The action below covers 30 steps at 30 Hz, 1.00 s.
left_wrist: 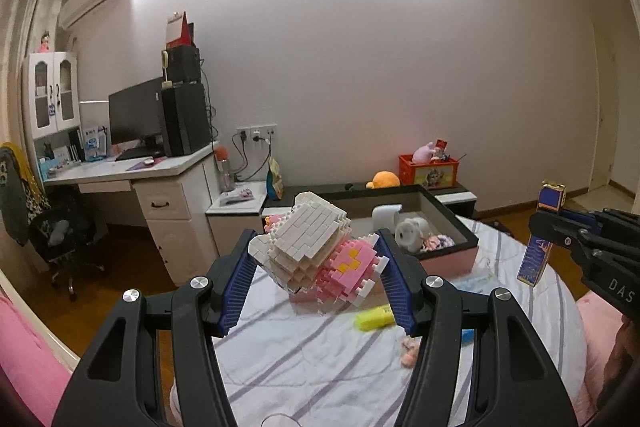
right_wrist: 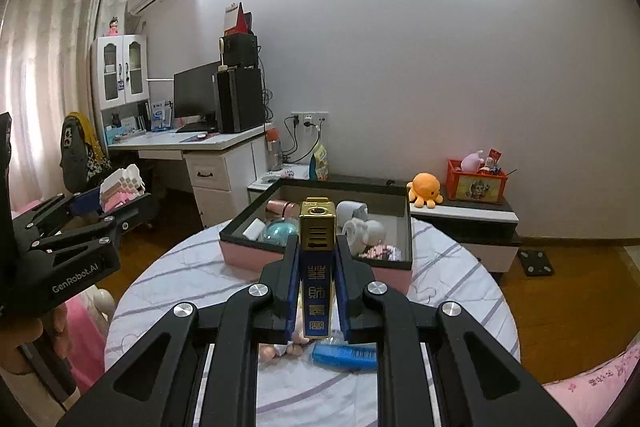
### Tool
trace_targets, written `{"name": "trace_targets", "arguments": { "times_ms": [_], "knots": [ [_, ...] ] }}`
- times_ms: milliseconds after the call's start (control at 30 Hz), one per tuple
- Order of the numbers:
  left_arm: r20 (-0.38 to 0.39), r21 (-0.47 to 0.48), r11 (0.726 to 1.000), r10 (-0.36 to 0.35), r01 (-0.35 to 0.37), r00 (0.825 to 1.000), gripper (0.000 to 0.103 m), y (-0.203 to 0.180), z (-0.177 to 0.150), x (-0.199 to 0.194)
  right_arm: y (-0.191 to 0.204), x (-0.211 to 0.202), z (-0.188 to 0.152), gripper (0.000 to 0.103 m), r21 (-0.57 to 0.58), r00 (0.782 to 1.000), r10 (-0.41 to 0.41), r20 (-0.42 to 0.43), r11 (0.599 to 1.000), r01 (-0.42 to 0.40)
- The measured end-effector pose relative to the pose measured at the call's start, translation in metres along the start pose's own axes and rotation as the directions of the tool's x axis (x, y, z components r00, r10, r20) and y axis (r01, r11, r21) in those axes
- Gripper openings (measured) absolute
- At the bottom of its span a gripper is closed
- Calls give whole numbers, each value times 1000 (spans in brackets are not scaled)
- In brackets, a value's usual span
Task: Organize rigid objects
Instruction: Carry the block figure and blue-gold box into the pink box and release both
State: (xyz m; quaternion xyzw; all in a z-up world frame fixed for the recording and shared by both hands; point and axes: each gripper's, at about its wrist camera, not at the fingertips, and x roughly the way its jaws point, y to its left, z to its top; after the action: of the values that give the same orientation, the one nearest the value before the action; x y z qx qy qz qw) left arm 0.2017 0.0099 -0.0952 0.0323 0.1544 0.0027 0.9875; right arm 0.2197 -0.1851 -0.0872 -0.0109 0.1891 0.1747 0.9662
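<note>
Above the round worktop (right_wrist: 460, 267), both tongs hold loads clear of the striped cloth. The left tongs (left_wrist: 316, 267) clamp a brick figure (left_wrist: 320, 259), white and pink with yellow studs, tilted on its side. The right tongs (right_wrist: 316, 275) are shut tight on a lighter (right_wrist: 317, 267), blue with a gold cap, standing upright. This looks like the carry step, with the box (right_wrist: 320, 187) ahead on the far side. Next, each load should go over the rim and down into a free gap among the things already inside.
</note>
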Motion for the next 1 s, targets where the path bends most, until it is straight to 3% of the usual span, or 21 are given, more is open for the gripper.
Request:
{"name": "trace_targets", "arguments": {
  "times_ms": [367,600,733,1000],
  "knots": [
    [-18,38,999,-31,31,999,60,-13,16,45,-13,31,12,16,-18,1000,5,-30,1000,-5],
    [-97,60,997,-42,48,994,60,-17,21,127,-22,94,24,16,-43,994,12,-107,999,-17],
    [-183,55,996,-63,74,981,60,-20,16,176,-21,139,22,16,-68,983,18,-183,997,-31],
    [-278,67,995,-47,68,959,60,-27,-6,233,-20,195,12,16,-108,966,3,-258,994,-31]
  ]
}}
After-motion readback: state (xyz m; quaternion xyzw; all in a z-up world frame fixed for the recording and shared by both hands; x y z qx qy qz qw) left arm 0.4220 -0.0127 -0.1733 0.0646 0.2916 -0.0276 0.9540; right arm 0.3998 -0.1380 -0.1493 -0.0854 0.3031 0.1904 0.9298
